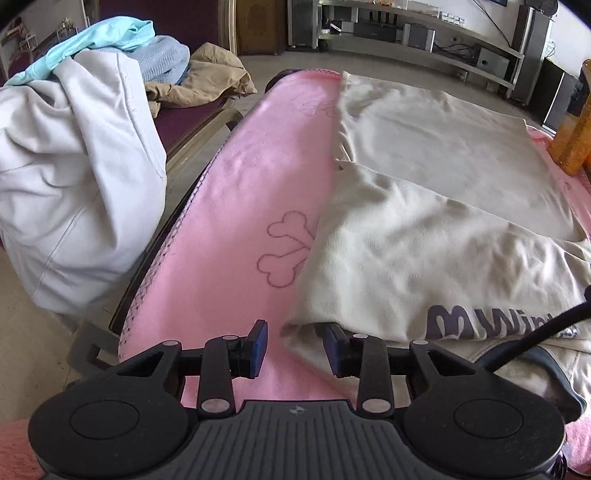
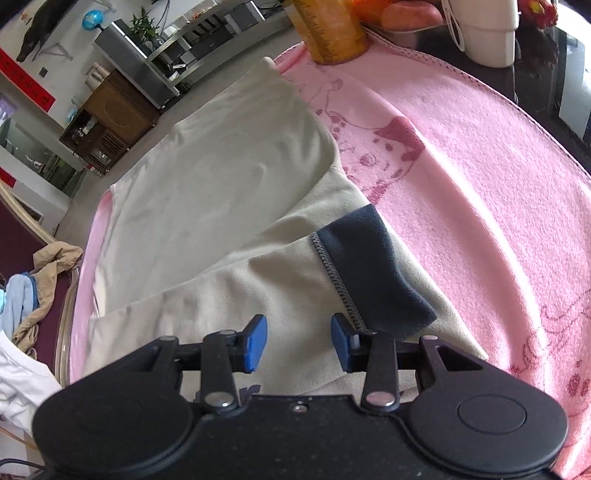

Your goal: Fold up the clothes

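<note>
A cream sweatshirt [image 1: 443,177] with purple lettering [image 1: 491,321] lies on a pink blanket [image 1: 236,192] over the table. Its left sleeve is folded across the body. My left gripper [image 1: 295,347] is open at the sweatshirt's near left edge, with a cream fold between its blue pads [image 1: 258,349]. In the right wrist view the sweatshirt [image 2: 207,177] lies ahead, its right sleeve ending in a dark navy cuff [image 2: 373,269]. My right gripper [image 2: 299,341] is open and empty just above the sleeve, beside the cuff.
A pile of clothes, with a white garment [image 1: 74,177], light blue ones [image 1: 110,40] and a tan one [image 1: 210,77], sits on a chair to the left. An orange bottle [image 1: 576,122] and a white container [image 2: 487,29] stand at the table's far right.
</note>
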A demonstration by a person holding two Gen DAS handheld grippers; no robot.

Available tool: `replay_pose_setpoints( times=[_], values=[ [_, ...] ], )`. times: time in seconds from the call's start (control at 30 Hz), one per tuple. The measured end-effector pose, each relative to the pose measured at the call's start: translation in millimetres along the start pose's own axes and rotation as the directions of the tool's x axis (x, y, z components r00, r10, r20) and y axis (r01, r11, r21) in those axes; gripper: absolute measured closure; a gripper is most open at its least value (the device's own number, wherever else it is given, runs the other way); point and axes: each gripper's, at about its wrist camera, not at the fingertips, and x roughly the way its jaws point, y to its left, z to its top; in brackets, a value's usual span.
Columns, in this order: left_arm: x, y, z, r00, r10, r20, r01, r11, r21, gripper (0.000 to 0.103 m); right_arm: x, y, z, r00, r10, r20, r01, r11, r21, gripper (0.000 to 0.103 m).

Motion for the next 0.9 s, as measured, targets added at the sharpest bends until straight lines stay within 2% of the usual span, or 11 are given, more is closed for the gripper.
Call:
replay_pose_setpoints(
  times=[0.1,0.2,0.33,0.4,0.43,0.47,0.6,0.63,0.67,0.77,0.9],
  values=[
    [10.9,0.2,3.0,0.999,0.041,0.000,-0.041,0.999,-0.022,0.069,1.3,-0.5,0.8,1.000,-0.003,-0.002,0.003,1.000,-0.006,0.066],
    [19.5,7.1,1.2,0.987,0.156,-0.031,-0.157,0.987,-0.041,0.057,1.1,-0.8,1.6,1.000,-0.007,-0.004,0.007,1.000,-0.012,0.065],
    [9.5,32.9,-2.3,0.987,0.135,-0.085,-0.148,0.973,-0.177,0.053,-1.4,-5.8,2.0,1.000,-0.006,-0.011,0.006,1.000,0.000,0.066],
    [-5.0,40.8,-8.0,0.989,0.120,-0.082,-0.136,0.965,-0.225,0.054,-4.5,-8.6,1.7,1.000,-0.009,-0.015,0.010,1.000,0.018,0.066],
    [-15.0,41.8,-11.5,0.987,0.144,-0.068,-0.156,0.959,-0.235,0.065,-8.0,-10.5,2.3,1.000,-0.016,-0.011,0.016,1.000,0.026,0.066],
    [-24.8,41.9,-15.1,0.984,0.173,-0.041,-0.178,0.956,-0.235,0.067,-11.8,-12.4,2.8,1.000,-0.023,-0.006,0.023,0.999,0.035,0.066],
    [-43.4,36.2,-2.2,0.991,0.105,0.085,-0.087,0.977,-0.193,0.068,-31.1,-21.8,7.7,0.997,-0.055,0.051,0.052,0.997,0.052,0.068],
    [-44.0,31.1,5.6,0.991,0.075,0.110,-0.056,0.985,-0.163,0.068,-32.3,-24.1,9.1,0.997,-0.047,0.059,0.043,0.997,0.062,0.072],
    [-41.7,23.7,14.2,0.992,0.030,0.120,-0.016,0.992,-0.121,0.068,-33.0,-27.1,10.5,0.998,-0.028,0.059,0.024,0.997,0.075,0.088],
    [-17.7,-4.1,35.3,0.991,-0.114,0.074,0.115,0.993,-0.008,0.068,-22.8,-40.4,12.8,0.990,0.141,-0.008,-0.138,0.975,0.175,0.094],
    [30.2,-28.0,37.2,0.991,-0.126,-0.053,0.128,0.991,0.033,0.069,4.4,-49.1,11.1,0.936,0.322,-0.144,-0.274,0.921,0.278,0.093]
  ],
)
